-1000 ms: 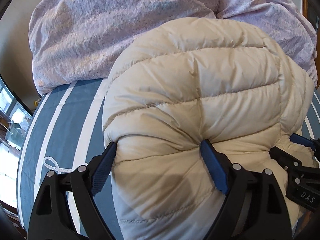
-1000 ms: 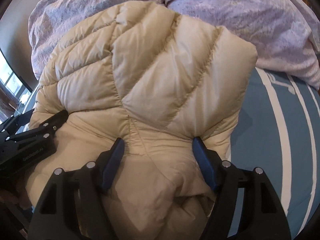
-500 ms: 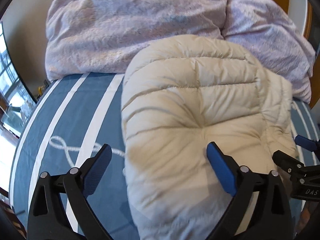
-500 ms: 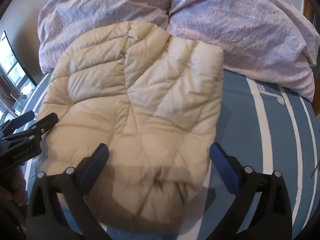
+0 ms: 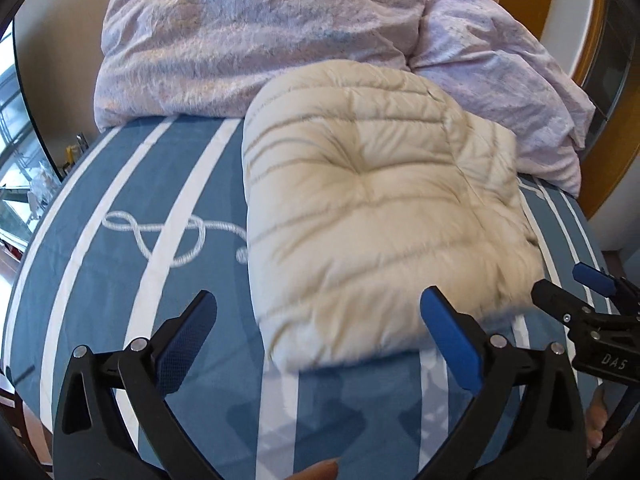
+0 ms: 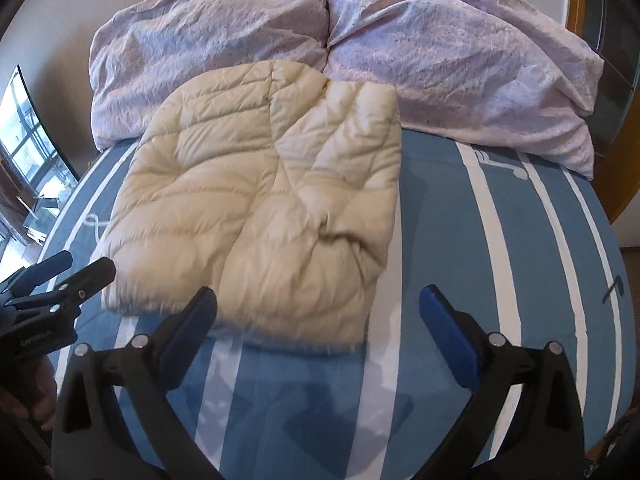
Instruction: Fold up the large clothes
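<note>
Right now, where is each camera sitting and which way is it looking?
Left wrist: on the left claw, looking down over the folded cream jacket toward the lilac duvet; a fingertip shows below.
Right wrist: on the right claw, same direction, jacket left of centre; a hand shows.
Both share the jacket, duvet, striped sheet and each other's open claw.
</note>
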`<action>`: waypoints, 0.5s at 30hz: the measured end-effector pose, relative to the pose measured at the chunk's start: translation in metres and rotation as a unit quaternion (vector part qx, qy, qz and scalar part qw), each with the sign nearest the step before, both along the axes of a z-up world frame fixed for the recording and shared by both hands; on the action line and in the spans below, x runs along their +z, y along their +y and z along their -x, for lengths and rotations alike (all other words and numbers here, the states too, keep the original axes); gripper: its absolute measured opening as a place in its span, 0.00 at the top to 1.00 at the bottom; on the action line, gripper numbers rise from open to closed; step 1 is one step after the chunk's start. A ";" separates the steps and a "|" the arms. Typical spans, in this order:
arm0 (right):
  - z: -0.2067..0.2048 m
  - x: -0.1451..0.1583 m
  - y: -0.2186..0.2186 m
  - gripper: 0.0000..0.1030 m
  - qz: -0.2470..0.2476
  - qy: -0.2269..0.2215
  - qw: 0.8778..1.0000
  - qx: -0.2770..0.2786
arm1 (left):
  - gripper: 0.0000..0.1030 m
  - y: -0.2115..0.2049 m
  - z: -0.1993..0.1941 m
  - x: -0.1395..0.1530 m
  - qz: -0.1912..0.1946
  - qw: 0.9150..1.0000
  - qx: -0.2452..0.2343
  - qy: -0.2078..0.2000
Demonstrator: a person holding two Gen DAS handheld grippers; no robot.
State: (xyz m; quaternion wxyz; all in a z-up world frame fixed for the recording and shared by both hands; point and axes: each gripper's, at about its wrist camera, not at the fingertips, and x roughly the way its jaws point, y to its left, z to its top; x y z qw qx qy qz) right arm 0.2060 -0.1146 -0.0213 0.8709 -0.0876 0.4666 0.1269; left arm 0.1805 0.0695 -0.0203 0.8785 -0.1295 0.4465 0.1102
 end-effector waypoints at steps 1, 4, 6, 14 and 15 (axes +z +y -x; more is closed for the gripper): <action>0.005 0.000 -0.001 0.02 0.000 0.004 1.000 -0.004 | 0.01 0.000 0.004 0.000 0.007 1.000 -0.001 0.000; 0.015 0.000 -0.004 0.02 0.002 0.010 1.000 -0.019 | 0.01 -0.002 0.016 0.002 0.018 1.000 0.001 -0.003; 0.023 -0.001 -0.007 0.02 -0.001 0.015 0.999 -0.029 | 0.01 -0.005 0.023 0.003 0.023 1.000 0.000 -0.005; 0.049 0.008 -0.011 0.02 0.007 0.031 0.999 -0.030 | 0.01 -0.012 0.047 0.011 0.036 0.999 -0.001 0.000; 0.052 0.010 -0.011 0.02 0.006 0.031 0.999 -0.028 | 0.01 -0.012 0.050 0.012 0.037 0.999 0.000 0.000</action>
